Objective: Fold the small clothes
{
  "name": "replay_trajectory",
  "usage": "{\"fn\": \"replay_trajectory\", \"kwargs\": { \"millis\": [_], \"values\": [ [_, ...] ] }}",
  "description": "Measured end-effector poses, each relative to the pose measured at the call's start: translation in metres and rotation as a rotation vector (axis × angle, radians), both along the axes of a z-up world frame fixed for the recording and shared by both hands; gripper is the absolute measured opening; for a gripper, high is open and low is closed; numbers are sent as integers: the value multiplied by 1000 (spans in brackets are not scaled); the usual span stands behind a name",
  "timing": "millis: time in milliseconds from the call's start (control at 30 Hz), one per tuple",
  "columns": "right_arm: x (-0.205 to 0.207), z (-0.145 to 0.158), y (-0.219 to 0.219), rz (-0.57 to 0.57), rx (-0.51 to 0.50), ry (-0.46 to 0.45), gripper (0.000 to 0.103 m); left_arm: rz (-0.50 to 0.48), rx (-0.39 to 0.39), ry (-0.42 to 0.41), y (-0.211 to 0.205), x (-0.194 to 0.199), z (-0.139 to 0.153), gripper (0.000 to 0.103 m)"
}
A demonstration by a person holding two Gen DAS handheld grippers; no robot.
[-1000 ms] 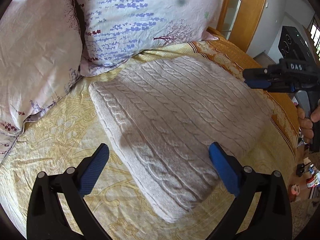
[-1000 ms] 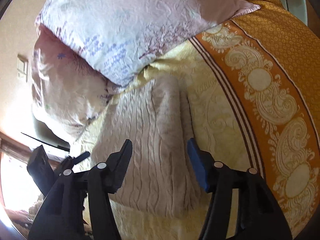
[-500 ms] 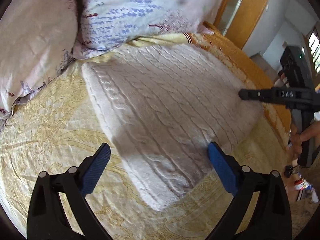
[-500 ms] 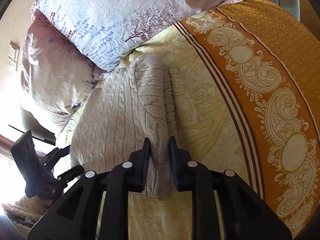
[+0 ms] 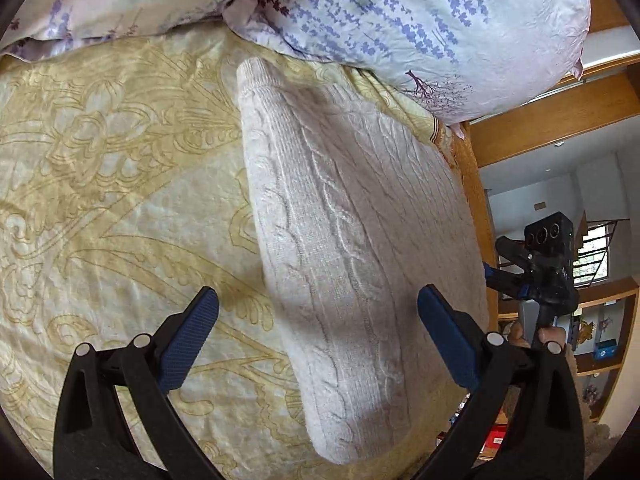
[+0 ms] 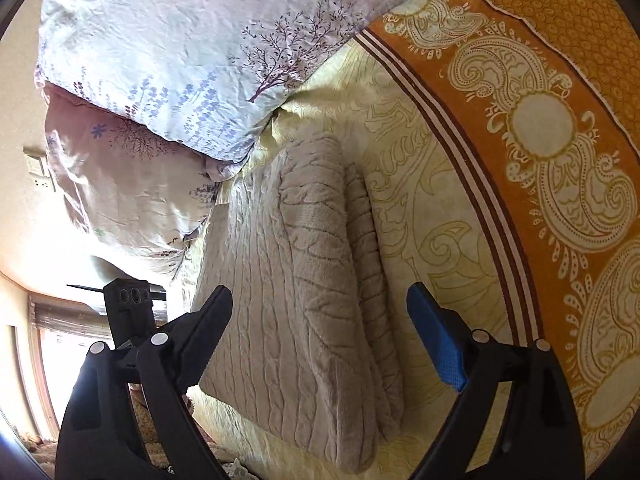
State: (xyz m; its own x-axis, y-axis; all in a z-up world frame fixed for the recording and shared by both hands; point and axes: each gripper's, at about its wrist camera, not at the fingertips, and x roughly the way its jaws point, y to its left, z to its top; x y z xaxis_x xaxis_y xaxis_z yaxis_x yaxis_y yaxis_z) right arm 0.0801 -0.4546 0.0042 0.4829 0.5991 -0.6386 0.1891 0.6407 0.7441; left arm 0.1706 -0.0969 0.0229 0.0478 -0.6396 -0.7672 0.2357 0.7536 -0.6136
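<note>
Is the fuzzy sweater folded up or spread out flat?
Folded. The cable-knit sweater lies on the yellow bedspread as a thick, compact bundle, with stacked layers showing along its right edge in the right wrist view. No sleeves stick out.

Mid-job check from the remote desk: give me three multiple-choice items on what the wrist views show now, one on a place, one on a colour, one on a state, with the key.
1. Where does the folded knit sweater lie?
A. on the yellow bedspread, just below the floral pillows
B. on a wooden chair
C. inside a basket

2. What colour are the pads of the left gripper?
A. red
B. blue
C. white

3. How does the right gripper stand?
A. clamped on a pillow
B. shut on nothing
C. jaws apart, pads off the sweater

Key: 1 A, the sweater's far end almost meets the pillows; 2 B, both pads show blue; 3 C, its jaws are opening, straddling the sweater's edge without pressing.
</note>
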Motion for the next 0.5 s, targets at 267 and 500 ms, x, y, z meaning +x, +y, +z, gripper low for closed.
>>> {"fn": "replay_trajectory", "kwargs": {
  "millis": [267, 500],
  "values": [
    [14, -14, 15, 100, 49, 29, 85, -37, -46, 11, -26, 6, -3, 93],
    [17, -27, 12, 84, 186, 5, 73, -5, -73, 8, -31, 7, -6, 86]
  ]
}}
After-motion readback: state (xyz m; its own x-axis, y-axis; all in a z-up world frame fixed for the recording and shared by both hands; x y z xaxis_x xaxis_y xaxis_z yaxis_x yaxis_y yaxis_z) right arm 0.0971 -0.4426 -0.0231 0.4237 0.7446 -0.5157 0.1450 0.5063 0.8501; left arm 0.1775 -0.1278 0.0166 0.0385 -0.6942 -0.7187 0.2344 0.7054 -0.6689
